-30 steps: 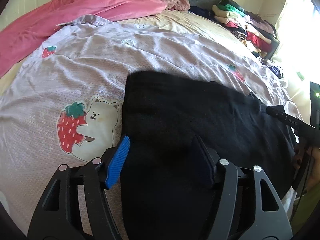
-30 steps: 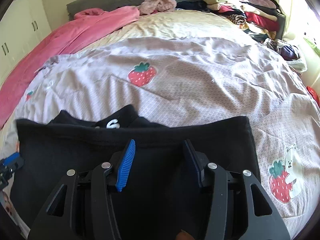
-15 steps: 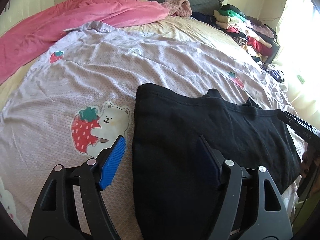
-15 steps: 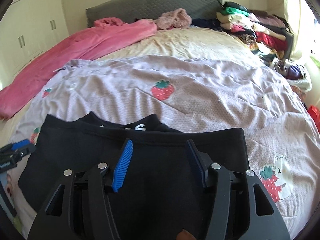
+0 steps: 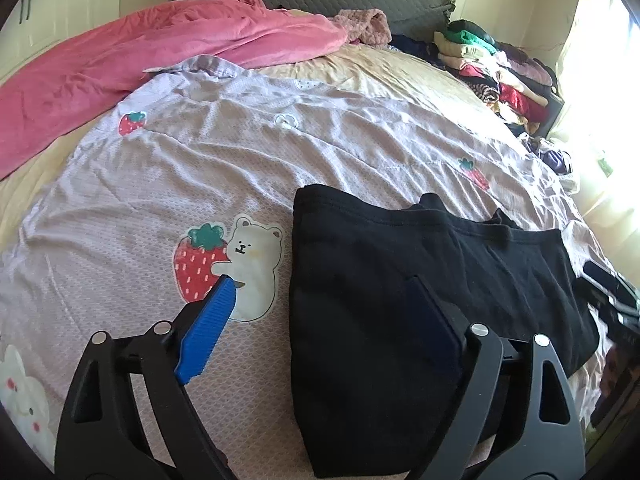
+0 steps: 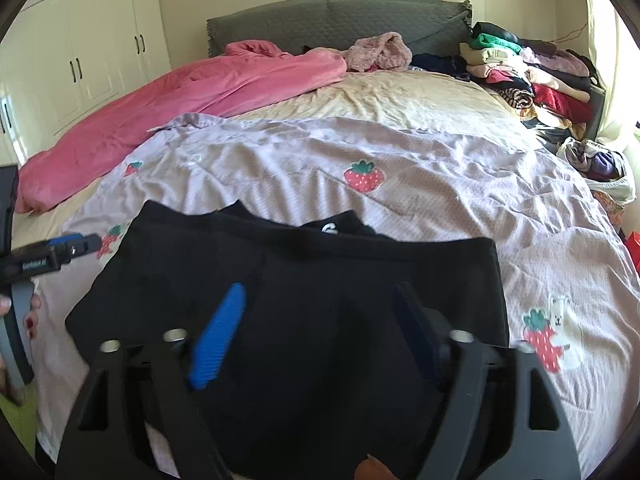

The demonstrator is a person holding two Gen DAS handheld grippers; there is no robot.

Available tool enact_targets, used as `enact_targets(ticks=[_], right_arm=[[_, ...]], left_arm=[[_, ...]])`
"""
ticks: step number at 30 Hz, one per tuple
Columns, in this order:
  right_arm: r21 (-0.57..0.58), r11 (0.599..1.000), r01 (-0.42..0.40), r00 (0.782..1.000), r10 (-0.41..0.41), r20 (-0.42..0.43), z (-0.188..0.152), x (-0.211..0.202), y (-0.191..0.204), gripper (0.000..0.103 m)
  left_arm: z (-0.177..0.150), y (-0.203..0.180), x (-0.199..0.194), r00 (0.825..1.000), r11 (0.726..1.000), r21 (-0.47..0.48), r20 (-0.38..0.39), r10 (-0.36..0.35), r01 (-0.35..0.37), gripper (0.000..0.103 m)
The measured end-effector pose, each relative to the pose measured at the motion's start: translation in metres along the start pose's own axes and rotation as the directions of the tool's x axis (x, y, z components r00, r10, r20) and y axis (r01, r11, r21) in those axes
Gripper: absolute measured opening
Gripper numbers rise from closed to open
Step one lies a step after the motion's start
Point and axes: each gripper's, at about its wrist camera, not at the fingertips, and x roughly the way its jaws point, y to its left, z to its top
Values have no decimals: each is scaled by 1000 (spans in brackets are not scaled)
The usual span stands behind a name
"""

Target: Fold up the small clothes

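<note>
A black garment (image 5: 400, 280) lies folded flat on the lilac bedspread (image 5: 200, 168), with a white mark at its collar (image 6: 329, 229). My left gripper (image 5: 320, 292) hovers over the garment's left edge. Its jaws are opening, nothing is pressed between them, and one blue pad (image 5: 216, 312) hangs over the bear print. My right gripper (image 6: 320, 292) hangs above the garment's (image 6: 320, 264) near edge; its jaws are opening too and grip nothing. Each gripper shows in the other's view: the right gripper (image 5: 608, 292) at the right edge, the left gripper (image 6: 60, 252) at the left edge.
A pink blanket (image 6: 180, 96) lies along the bed's far left. Stacked clothes (image 6: 528, 76) are piled at the far right by the grey headboard (image 6: 340, 20). A bag of clothes (image 6: 600, 164) sits at the right edge. White wardrobe doors (image 6: 80, 60) stand to the left.
Both grippers' jaws have spread wider. Both have drawn back and up from the black garment, which stays flat on the bedspread.
</note>
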Motion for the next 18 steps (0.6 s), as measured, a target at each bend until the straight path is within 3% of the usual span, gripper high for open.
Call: enact_targets(ticks=[8, 18], right_arm=[[-36, 999, -14, 1000, 15, 21, -11, -19, 20, 91], [-89, 995, -48, 998, 52, 38, -16, -37, 52, 95]], left_arm=[[-1, 6, -15, 1000, 1000, -1, 17, 15, -15, 93], [-6, 18, -33, 997, 998, 0, 49, 58, -58, 93]])
